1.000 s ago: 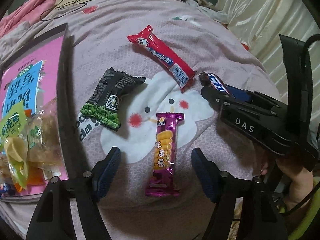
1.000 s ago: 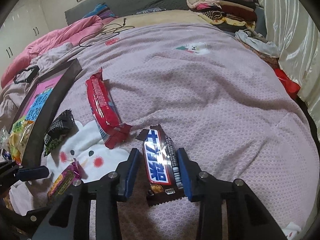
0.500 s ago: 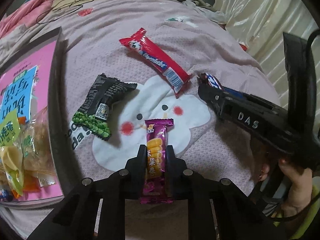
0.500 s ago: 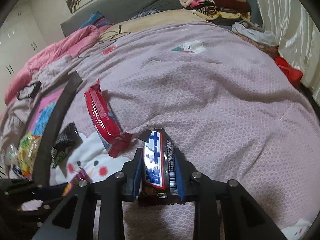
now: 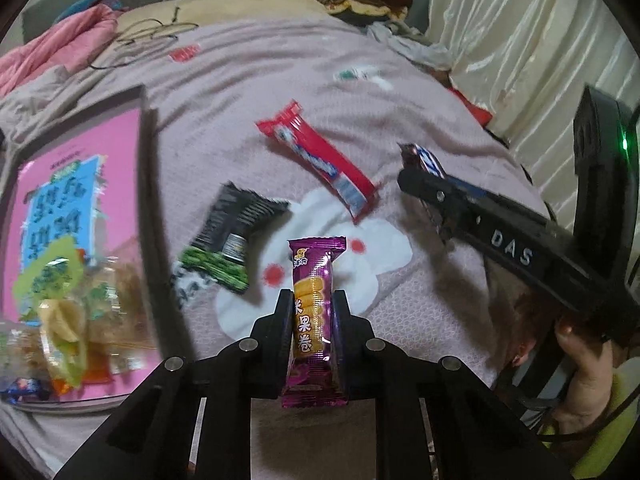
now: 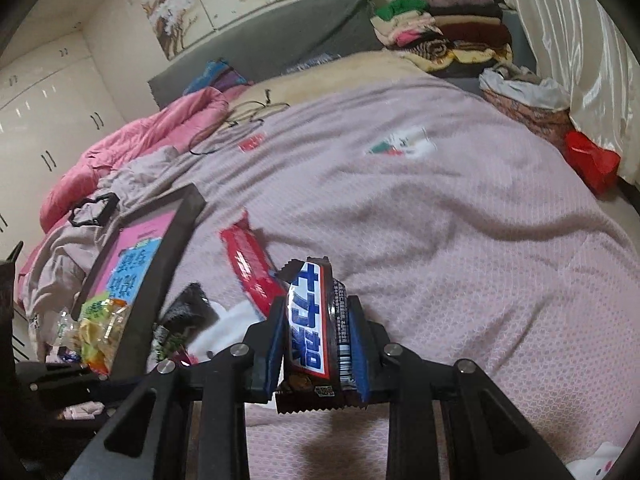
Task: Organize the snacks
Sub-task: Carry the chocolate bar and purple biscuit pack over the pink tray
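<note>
My left gripper [image 5: 312,300] is shut on a purple snack bar [image 5: 313,312] and holds it above the pink bedspread. My right gripper [image 6: 316,312] is shut on a brown chocolate bar with a blue and white label [image 6: 316,332], lifted off the bed; it also shows in the left wrist view [image 5: 424,164]. A red snack bar [image 5: 320,160] and a black and green snack packet [image 5: 228,240] lie on the bed. A dark tray [image 5: 148,184] at the left holds several snacks [image 5: 72,320] on a pink sheet.
A stack of folded clothes [image 6: 440,32] sits at the far end of the bed. A pink quilt [image 6: 140,140] and a cable [image 6: 236,120] lie at the back left. A curtain [image 6: 580,40] hangs along the right side.
Both grippers closed on their snacks and lifted them off the bed. The left one took the purple bar, the right one the chocolate bar.
</note>
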`<action>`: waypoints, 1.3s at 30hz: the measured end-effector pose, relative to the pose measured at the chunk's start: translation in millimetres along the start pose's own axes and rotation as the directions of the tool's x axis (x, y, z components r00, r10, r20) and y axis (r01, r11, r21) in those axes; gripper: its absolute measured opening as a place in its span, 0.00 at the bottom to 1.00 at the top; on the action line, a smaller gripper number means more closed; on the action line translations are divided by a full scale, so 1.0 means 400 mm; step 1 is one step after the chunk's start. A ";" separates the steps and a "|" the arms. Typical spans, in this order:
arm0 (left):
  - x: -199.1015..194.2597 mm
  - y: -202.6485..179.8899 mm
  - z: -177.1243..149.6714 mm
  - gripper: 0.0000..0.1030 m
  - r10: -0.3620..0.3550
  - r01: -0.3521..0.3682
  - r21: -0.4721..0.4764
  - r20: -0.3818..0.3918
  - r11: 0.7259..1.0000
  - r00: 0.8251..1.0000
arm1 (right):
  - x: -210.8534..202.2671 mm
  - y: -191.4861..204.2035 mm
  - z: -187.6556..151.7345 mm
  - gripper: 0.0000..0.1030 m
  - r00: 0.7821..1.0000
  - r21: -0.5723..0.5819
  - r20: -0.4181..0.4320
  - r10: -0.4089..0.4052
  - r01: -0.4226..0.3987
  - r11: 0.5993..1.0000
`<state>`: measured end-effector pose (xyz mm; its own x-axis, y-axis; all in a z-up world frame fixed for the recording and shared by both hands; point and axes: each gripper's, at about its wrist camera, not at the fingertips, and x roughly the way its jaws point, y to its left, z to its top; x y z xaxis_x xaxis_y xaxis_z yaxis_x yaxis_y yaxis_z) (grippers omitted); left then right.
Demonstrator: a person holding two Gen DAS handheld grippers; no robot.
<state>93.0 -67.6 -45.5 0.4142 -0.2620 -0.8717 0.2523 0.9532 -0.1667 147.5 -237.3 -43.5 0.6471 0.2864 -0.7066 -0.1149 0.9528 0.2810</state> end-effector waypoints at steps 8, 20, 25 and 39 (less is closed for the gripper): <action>-0.078 0.055 -0.006 0.18 0.034 -0.032 -0.033 0.055 0.999 0.998 | -0.033 0.090 -0.006 0.28 0.994 -0.090 0.059 0.087 -0.082 0.993; -0.174 0.179 -0.026 0.18 0.103 -0.089 -0.123 0.115 0.988 0.988 | -0.052 0.257 -0.044 0.28 0.979 -0.209 0.046 0.196 -0.182 0.961; -0.215 0.239 -0.036 0.18 0.134 -0.109 -0.170 0.140 0.979 0.981 | -0.070 0.318 -0.055 0.28 0.970 -0.236 0.054 0.236 -0.218 0.947; -0.304 0.379 -0.063 0.18 0.180 -0.121 -0.284 0.195 0.951 0.964 | -0.081 0.454 -0.082 0.28 0.960 -0.343 0.041 0.277 -0.247 0.906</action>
<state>58.8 112.4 23.6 0.6156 -0.1100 -0.7804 -0.0579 0.9812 -0.1840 81.0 -70.2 9.2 0.6204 0.5348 -0.5736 -0.5225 0.8273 0.2062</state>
